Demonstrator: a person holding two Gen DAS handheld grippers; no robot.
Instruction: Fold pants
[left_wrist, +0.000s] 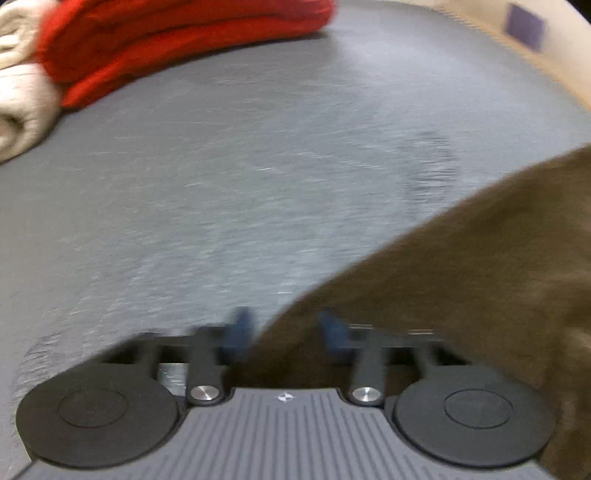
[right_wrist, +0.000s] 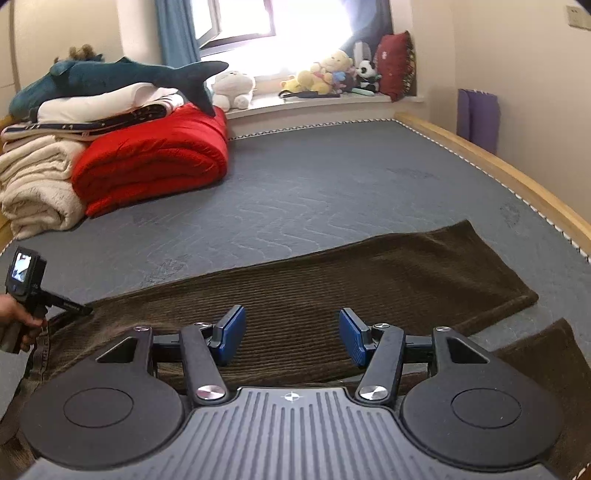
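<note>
"Can you read any words here?"

"Not really. The waistband (right_wrist: 43, 345) of the brown pants (right_wrist: 332, 295) has pale letters on it, but they are too small and bent to read."

"What about that red cushion (right_wrist: 393, 62) by the window?"

"It has a little light mark, too blurry to make out. The left tool (right_wrist: 68, 306) has tiny white writing on its black arm, and I cannot read that either. Each tool body just has a small white cross sign, no letters."
</note>
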